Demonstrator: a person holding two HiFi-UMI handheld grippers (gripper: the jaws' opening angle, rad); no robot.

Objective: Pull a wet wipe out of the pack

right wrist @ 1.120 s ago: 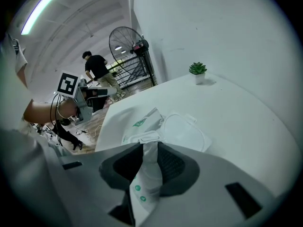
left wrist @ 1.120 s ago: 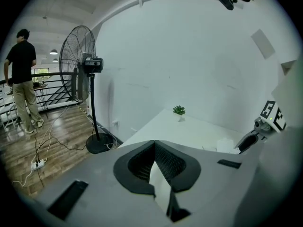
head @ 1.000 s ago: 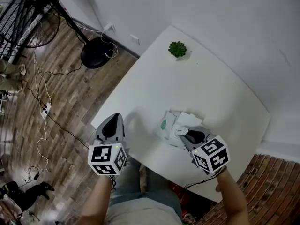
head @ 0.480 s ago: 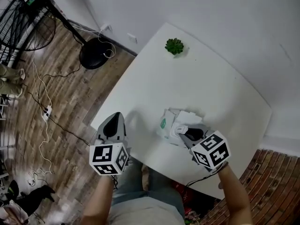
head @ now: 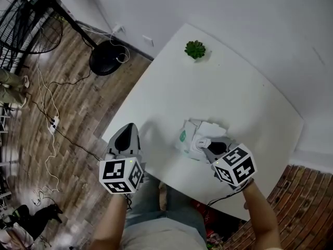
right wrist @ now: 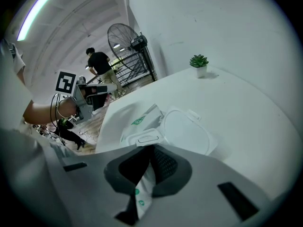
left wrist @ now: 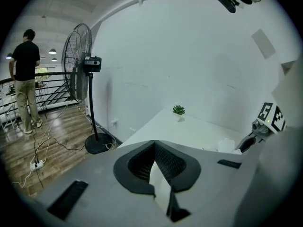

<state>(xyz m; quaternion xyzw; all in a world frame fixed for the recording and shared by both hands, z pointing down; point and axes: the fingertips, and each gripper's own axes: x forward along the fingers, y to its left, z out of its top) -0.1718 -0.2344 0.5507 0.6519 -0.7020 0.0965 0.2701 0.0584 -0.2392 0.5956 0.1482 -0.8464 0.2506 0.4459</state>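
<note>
Wet-wipe pack [head: 186, 135], white soft film with green print, flat on the white rectangular table [head: 218, 82], close to its near edge.

Head view: right gripper [head: 201, 144] down on the pack's top. Left gripper [head: 127, 130] well apart to the left, over the table's edge, touching nothing. Small green potted plant [head: 195, 49] at the far edge. Black pedestal fan [head: 31, 22] on the wooden floor [head: 78, 119] beyond.

Left gripper view: jaws pressed together at the tips, nothing held. Table, plant and fan ahead, a standing person [left wrist: 26, 79] in the distance.

Right gripper view: white oval hinged lid [right wrist: 187, 130] flipped open, lying flat beside the dispensing opening [right wrist: 147, 137]. Jaw tips closed, right at that opening, green-printed film showing in the slot beneath them. Impossible to tell whether a wipe's edge is nipped between the tips.

Progress, as judged: lid open, gripper placed at the opening, no wipe seen drawn clear of the pack. Left to do: firm pinch on the top sheet, then an upward pull until free, perhaps with the idle left gripper steadying the pack.
</note>
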